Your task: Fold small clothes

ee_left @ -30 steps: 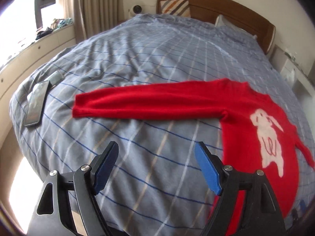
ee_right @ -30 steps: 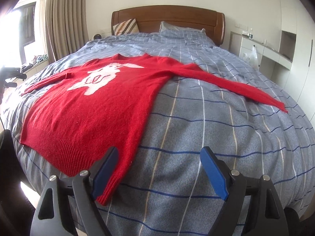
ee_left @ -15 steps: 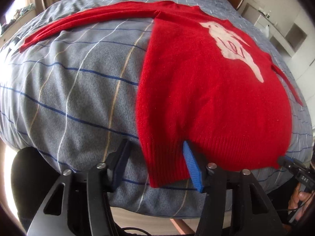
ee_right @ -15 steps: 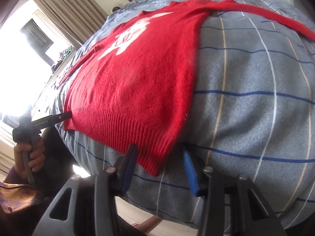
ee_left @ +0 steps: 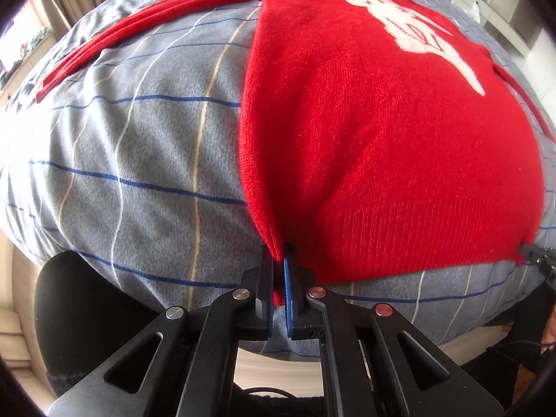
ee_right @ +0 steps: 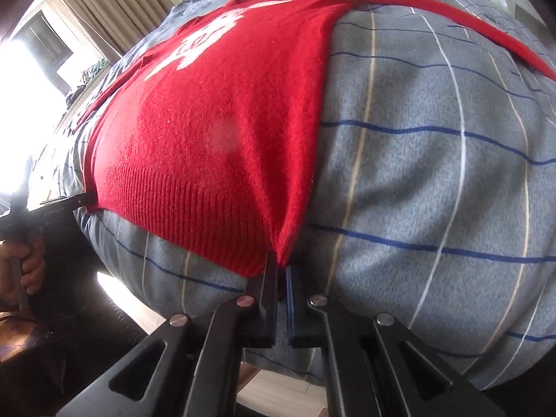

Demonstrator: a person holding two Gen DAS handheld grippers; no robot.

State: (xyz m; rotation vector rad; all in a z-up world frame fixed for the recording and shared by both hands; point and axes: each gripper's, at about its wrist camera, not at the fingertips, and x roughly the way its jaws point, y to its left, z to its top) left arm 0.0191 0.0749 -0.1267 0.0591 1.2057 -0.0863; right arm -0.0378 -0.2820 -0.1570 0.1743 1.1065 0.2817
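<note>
A red knit sweater [ee_left: 375,132] with a white animal figure lies flat, front up, on the bed, sleeves spread out to both sides. My left gripper [ee_left: 278,267] is shut on the hem's left corner at the bed's foot edge. My right gripper [ee_right: 280,267] is shut on the hem's right corner of the sweater [ee_right: 215,121]. Each gripper's tip shows in the other's view: the right gripper [ee_left: 531,253] at the far hem corner, the left gripper [ee_right: 69,203] likewise, with a hand on its handle.
The bed has a grey-blue checked cover [ee_left: 146,160] that curves down at the foot edge. Curtains and a bright window [ee_right: 41,52] are to the left. White cabinets [ee_left: 504,3] stand to the right. Floor shows below the bed edge.
Both grippers have moved in onto the hem corners and closed on them. Half a second ago their jaws were open around the corners.
</note>
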